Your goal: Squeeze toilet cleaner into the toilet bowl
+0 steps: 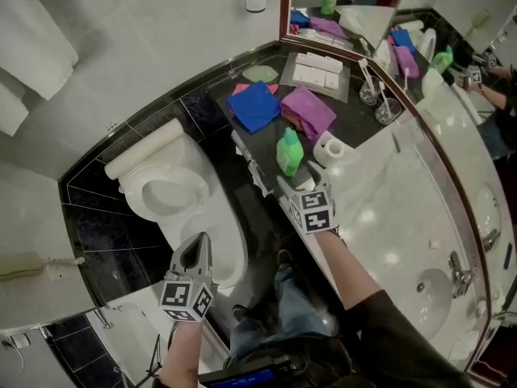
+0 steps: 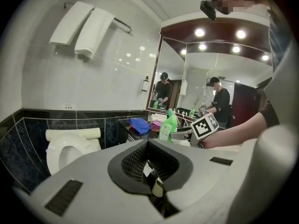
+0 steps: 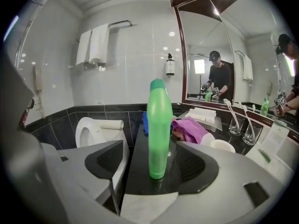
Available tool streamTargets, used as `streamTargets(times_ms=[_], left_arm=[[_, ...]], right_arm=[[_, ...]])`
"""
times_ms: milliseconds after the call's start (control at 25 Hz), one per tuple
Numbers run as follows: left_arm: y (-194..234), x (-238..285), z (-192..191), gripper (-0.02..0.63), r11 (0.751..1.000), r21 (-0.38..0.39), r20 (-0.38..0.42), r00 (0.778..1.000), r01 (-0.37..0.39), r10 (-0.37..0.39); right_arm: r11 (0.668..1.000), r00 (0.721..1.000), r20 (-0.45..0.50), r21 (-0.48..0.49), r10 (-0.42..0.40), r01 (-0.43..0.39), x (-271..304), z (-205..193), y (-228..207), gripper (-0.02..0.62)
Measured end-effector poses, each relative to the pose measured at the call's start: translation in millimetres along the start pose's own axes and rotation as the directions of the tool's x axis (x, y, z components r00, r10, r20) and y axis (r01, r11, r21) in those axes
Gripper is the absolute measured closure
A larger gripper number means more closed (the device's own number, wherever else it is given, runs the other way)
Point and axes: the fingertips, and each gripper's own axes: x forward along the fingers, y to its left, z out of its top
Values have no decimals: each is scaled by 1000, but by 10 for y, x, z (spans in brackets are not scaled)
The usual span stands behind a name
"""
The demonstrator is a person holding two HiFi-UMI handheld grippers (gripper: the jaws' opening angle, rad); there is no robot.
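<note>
The green toilet cleaner bottle (image 1: 289, 152) stands upright near the edge of the black counter (image 1: 367, 132), cap on. My right gripper (image 1: 297, 176) is open, with a jaw on either side of the bottle (image 3: 159, 125). In the right gripper view the pads (image 3: 110, 164) stand clear of the bottle. The white toilet (image 1: 170, 192) sits left of the counter with its seat down and bowl uncovered. My left gripper (image 1: 196, 250) is shut and empty, low beside the toilet's near side. The left gripper view shows the shut jaws (image 2: 150, 164), the toilet (image 2: 65, 148) and the bottle (image 2: 168, 125).
A blue cloth (image 1: 254, 105) and a purple cloth (image 1: 307, 111) lie behind the bottle. A toilet paper roll (image 1: 333, 148) sits to its right. A tray of folded white towels (image 1: 319, 73) and two glasses (image 1: 380, 95) stand further back. The marble basin (image 1: 436, 285) is at the right.
</note>
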Motion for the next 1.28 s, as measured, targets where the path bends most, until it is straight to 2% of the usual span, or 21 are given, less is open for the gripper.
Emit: streamTargets(times_ms=[280, 600, 680, 720, 760, 1000, 1280], left_arm=[[15, 524, -10, 600, 1000, 0, -25, 1000, 7, -7], [110, 767, -128, 600, 1000, -26, -64, 998, -3, 1], [143, 796, -133, 600, 999, -32, -61, 998, -6, 4], [158, 807, -129, 600, 999, -35, -60, 998, -7, 5], [173, 816, -127, 600, 999, -38, -57, 998, -9, 6], [192, 790, -132, 600, 999, -34, -68, 998, -6, 3], [259, 597, -165, 600, 999, -40, -56, 998, -18, 15]], right_arm=[[1000, 998, 67, -13, 22, -21, 469, 145, -105, 213], [997, 990, 130, -46, 61, -56, 768, 286, -91, 220], [996, 988, 144, -78, 62, -51, 767, 297, -72, 289], [995, 987, 150, -89, 58, -45, 763, 297, -68, 359], [995, 986, 157, -90, 54, -40, 760, 297, -71, 396], [998, 984, 174, -60, 46, -36, 765, 306, -97, 403], [997, 987, 148, -56, 70, -62, 704, 276, -54, 410]])
